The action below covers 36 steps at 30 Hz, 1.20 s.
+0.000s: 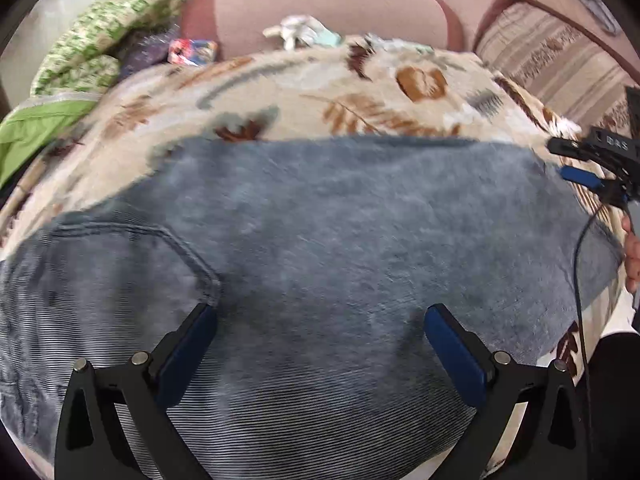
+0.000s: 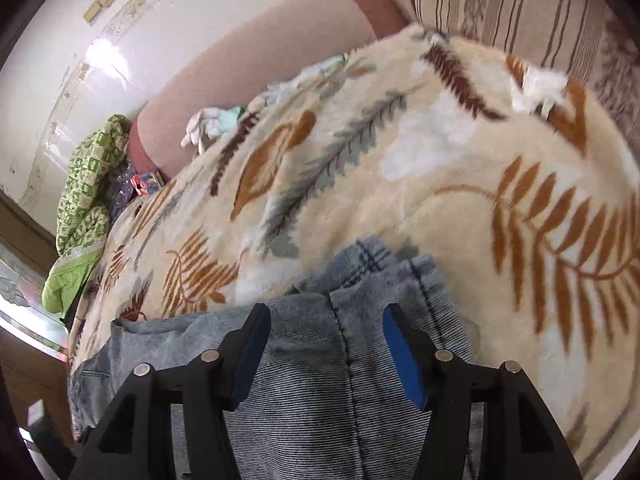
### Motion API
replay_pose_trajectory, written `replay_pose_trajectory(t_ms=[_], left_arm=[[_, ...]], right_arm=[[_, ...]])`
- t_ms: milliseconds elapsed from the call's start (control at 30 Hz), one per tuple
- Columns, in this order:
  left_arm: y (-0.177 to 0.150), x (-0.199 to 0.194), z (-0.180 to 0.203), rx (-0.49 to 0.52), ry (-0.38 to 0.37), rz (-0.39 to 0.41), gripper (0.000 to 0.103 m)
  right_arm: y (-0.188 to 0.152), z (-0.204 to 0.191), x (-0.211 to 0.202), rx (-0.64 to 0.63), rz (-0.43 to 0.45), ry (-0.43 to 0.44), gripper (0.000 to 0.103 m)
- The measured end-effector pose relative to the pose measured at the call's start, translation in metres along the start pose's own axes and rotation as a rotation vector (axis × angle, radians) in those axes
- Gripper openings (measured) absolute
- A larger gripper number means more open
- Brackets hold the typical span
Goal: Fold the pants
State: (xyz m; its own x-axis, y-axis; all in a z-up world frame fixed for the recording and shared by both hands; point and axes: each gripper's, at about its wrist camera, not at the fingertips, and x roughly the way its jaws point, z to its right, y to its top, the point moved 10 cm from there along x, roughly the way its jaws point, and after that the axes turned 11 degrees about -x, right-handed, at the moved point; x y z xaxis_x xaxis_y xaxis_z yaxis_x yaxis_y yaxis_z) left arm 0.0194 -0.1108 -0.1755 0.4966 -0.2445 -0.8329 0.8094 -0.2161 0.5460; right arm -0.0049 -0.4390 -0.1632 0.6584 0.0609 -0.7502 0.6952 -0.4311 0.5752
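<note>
Blue-grey corduroy pants (image 1: 320, 240) lay flat on the leaf-patterned blanket (image 1: 360, 92), both the left tongs (image 1: 320, 320) and right tongs (image 2: 326, 318) spread wide and empty above them, where pinching one layer could drag the fold crooked.

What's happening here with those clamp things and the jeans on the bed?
A person is folding a pair of blue jeans with a handheld two-finger gripper in each hand. The jeans lie spread on a leaf-patterned blanket. The left gripper hangs open over the jeans near a back pocket, gripping nothing. The right gripper is also open, poised over the other end of the jeans, where a seam runs between its fingers. Neither has hold of the fabric at this moment.
</note>
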Motion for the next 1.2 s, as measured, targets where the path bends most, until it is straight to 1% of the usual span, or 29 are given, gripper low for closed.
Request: replay_pose_trajectory(t_ms=[133, 200, 300, 367, 433, 467, 500, 533, 600, 667, 767, 900, 1000, 1033, 1100, 1200], left_arm=[[0.015, -0.019, -0.014, -0.031, 0.009, 0.073, 0.103], [0.016, -0.019, -0.021, -0.040, 0.033, 0.075, 0.103], [0.010, -0.009, -0.025, -0.030, 0.074, 0.043, 0.103], [0.004, 0.000, -0.023, -0.013, 0.088, 0.010, 0.103], [-0.004, 0.010, -0.019, 0.017, 0.102, -0.027, 0.103], [-0.007, 0.013, -0.018, 0.031, 0.115, -0.033, 0.103], [-0.007, 0.012, -0.018, 0.038, 0.117, -0.015, 0.103], [-0.007, 0.012, -0.018, 0.039, 0.117, -0.013, 0.103], [-0.007, 0.012, -0.020, 0.031, 0.106, -0.022, 0.103], [-0.007, 0.012, -0.021, 0.019, 0.095, -0.028, 0.103], [-0.008, 0.008, -0.020, 0.018, 0.097, -0.023, 0.103], [-0.002, 0.001, -0.024, -0.002, 0.087, -0.001, 0.103], [0.007, -0.007, -0.029, -0.019, 0.089, 0.032, 0.103], [0.009, -0.009, -0.030, -0.022, 0.089, 0.040, 0.103], [0.013, -0.013, -0.033, -0.028, 0.091, 0.055, 0.103], [0.016, -0.018, -0.035, -0.032, 0.089, 0.070, 0.103]], right_arm=[[0.006, 0.001, -0.031, 0.037, 0.105, 0.031, 0.062], [-0.002, 0.004, -0.041, 0.060, 0.116, 0.024, 0.062], [-0.023, 0.008, -0.046, 0.112, 0.086, 0.064, 0.062], [-0.036, 0.010, -0.041, 0.134, 0.037, 0.086, 0.062], [-0.045, 0.014, -0.033, 0.150, -0.010, 0.088, 0.062], [-0.049, 0.015, -0.028, 0.155, -0.033, 0.091, 0.062], [-0.052, 0.017, -0.022, 0.166, -0.058, 0.098, 0.062], [-0.053, 0.019, -0.020, 0.178, -0.060, 0.103, 0.062], [-0.052, 0.019, -0.020, 0.191, -0.052, 0.107, 0.062], [-0.052, 0.018, -0.019, 0.178, -0.053, 0.094, 0.063], [-0.049, 0.016, -0.024, 0.172, -0.042, 0.090, 0.063], [-0.048, 0.028, -0.046, 0.255, 0.000, 0.129, 0.063], [-0.050, 0.037, -0.067, 0.332, 0.022, 0.188, 0.063], [-0.052, 0.039, -0.074, 0.350, 0.018, 0.196, 0.063], [-0.060, 0.041, -0.084, 0.362, -0.020, 0.194, 0.063], [-0.075, 0.040, -0.095, 0.341, -0.077, 0.175, 0.065]])
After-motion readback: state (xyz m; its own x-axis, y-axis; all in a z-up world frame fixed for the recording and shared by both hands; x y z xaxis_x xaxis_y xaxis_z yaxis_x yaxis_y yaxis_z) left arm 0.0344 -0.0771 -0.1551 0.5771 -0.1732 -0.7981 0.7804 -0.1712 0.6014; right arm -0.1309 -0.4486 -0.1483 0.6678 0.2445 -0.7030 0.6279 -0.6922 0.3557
